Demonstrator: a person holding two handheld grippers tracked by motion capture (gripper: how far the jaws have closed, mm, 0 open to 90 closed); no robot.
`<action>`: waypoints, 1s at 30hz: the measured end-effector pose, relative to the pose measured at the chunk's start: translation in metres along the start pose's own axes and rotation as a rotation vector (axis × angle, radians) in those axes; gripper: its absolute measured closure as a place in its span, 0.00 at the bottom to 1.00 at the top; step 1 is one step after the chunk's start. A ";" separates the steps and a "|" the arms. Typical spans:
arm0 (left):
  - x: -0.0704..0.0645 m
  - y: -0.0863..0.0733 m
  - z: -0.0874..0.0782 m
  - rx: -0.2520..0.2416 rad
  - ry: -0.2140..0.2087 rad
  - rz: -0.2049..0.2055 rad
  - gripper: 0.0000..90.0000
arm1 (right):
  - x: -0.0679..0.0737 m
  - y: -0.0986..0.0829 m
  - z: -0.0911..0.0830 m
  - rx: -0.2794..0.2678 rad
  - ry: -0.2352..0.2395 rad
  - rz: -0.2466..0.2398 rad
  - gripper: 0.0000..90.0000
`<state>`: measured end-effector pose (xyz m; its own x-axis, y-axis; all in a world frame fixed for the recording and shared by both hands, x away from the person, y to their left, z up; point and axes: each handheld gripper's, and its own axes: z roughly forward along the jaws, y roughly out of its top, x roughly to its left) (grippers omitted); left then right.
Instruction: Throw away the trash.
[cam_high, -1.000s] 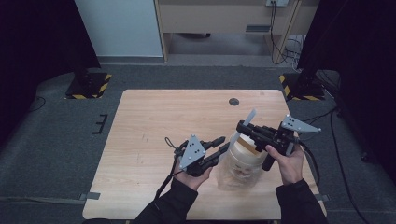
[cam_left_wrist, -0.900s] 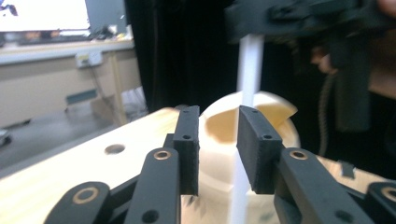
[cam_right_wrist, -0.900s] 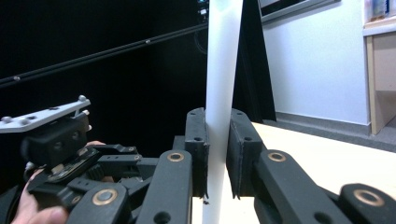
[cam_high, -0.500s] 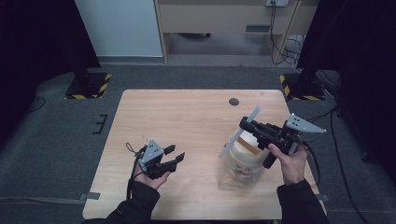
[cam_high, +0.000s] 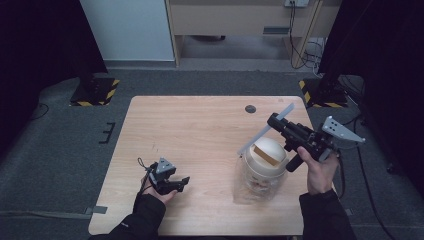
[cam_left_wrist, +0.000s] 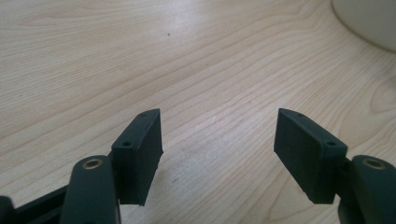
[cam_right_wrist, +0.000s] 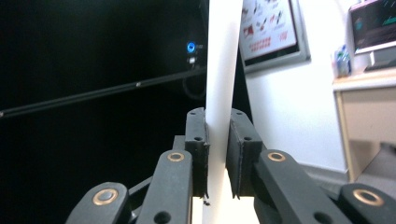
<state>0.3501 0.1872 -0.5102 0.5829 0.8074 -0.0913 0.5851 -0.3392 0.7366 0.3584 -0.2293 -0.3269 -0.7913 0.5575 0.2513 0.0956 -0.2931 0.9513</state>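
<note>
A clear plastic jar (cam_high: 257, 182) with a cream domed top (cam_high: 265, 150) stands on the wooden table (cam_high: 200, 130), at the front right. A corner of that cream top (cam_left_wrist: 369, 21) appears in the left gripper view. My right gripper (cam_high: 273, 121) hovers just above and right of the jar, shut on a flat white strip (cam_high: 265, 131) that slants down toward the jar's top. In the right gripper view the strip (cam_right_wrist: 222, 56) stands upright between the closed jaws of my right gripper (cam_right_wrist: 217, 119). My left gripper (cam_high: 181, 183) rests low at the front left, open, and between the jaws of the left gripper (cam_left_wrist: 217, 140) lies bare wood.
A small dark round disc (cam_high: 250, 108) sits near the table's far edge. Black stands with yellow-striped bases (cam_high: 95, 90) flank the table on the floor. A wooden cabinet (cam_high: 240, 20) stands behind.
My left gripper has pulled away from the jar to the front left of the table, its jaws open. My right gripper keeps hold of the white strip and has hardly moved.
</note>
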 end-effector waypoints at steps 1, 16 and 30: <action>0.000 -0.001 0.001 0.009 0.003 0.004 0.35 | 0.000 0.002 -0.001 -0.009 -0.005 -0.005 0.89; 0.005 -0.005 0.009 0.071 0.007 -0.001 0.29 | -0.024 0.027 -0.032 -0.153 -0.235 -0.123 0.89; 0.006 -0.006 0.010 0.086 0.000 -0.002 0.27 | -0.048 0.004 -0.051 -0.009 -0.297 -0.107 0.89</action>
<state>0.3555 0.1888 -0.5217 0.5818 0.8080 -0.0932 0.6326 -0.3775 0.6762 0.3653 -0.2968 -0.3446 -0.5851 0.7877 0.1927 0.0149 -0.2271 0.9738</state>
